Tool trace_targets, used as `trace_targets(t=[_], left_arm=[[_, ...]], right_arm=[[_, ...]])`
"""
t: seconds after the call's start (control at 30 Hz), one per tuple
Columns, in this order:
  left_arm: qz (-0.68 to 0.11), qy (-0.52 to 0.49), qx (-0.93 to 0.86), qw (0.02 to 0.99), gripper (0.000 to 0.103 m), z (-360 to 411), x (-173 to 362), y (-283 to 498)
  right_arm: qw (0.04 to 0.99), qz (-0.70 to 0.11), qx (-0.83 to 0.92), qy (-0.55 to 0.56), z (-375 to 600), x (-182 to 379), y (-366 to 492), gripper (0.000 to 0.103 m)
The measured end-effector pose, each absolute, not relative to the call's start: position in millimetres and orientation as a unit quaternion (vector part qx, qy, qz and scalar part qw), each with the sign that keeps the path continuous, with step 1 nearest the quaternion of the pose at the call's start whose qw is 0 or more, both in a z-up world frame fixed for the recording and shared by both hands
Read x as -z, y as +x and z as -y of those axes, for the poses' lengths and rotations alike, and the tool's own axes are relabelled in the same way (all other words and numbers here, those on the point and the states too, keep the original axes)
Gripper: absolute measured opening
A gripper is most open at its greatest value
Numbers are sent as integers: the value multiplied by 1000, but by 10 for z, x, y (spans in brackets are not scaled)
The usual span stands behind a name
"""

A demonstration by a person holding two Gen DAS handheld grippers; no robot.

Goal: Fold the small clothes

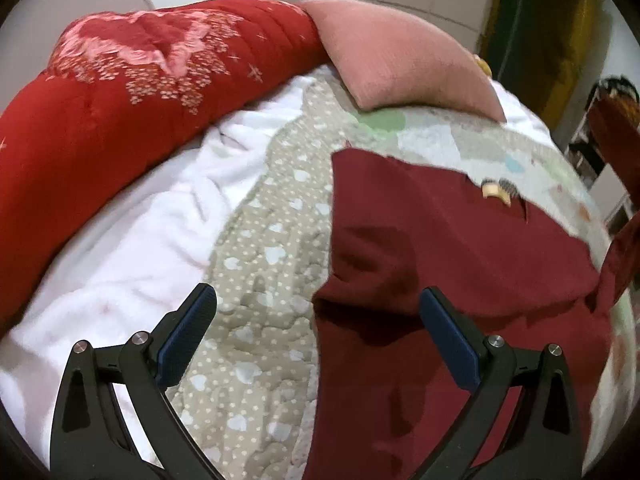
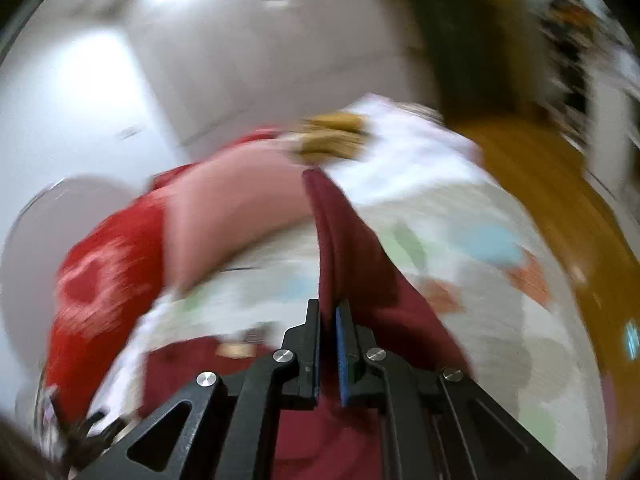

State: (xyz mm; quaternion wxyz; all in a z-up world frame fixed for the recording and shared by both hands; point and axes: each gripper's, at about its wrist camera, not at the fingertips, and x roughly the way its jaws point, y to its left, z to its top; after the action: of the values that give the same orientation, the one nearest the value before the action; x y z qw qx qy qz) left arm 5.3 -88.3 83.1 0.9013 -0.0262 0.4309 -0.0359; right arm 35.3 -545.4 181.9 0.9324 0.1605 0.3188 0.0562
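A dark red small garment (image 1: 432,256) lies on a patterned quilt (image 1: 264,248) on the bed, with a small label near its top edge. My left gripper (image 1: 316,312) is open and empty, hovering over the garment's left edge. In the blurred right wrist view my right gripper (image 2: 329,312) is shut on a fold of the dark red garment (image 2: 344,240), which is lifted and runs up from the pads. The far right part of the garment rises off the bed in the left wrist view (image 1: 624,248).
A red quilted blanket (image 1: 120,96) and a pink pillow (image 1: 400,60) lie at the head of the bed. A white fleece blanket (image 1: 140,232) lies left of the quilt. A brown floor (image 2: 560,208) and shelves are to the right.
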Motion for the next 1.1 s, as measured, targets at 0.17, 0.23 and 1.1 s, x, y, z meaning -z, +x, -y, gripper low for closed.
trace_targets(t=[0.17,0.23,1.1], left_arm=[[-410,-63,22,910,102,655,-889,37],[-404,-71,18,912,102,572,-868,53],[-441,-27,50,896,102,946,-519,436]], right_arm=[[922,-310,-206,106,4240,-1963,319,6],[906,-322,-255,102,3822,-1772,353,6],[862,-466,-2,201,5274,-473,401,51]])
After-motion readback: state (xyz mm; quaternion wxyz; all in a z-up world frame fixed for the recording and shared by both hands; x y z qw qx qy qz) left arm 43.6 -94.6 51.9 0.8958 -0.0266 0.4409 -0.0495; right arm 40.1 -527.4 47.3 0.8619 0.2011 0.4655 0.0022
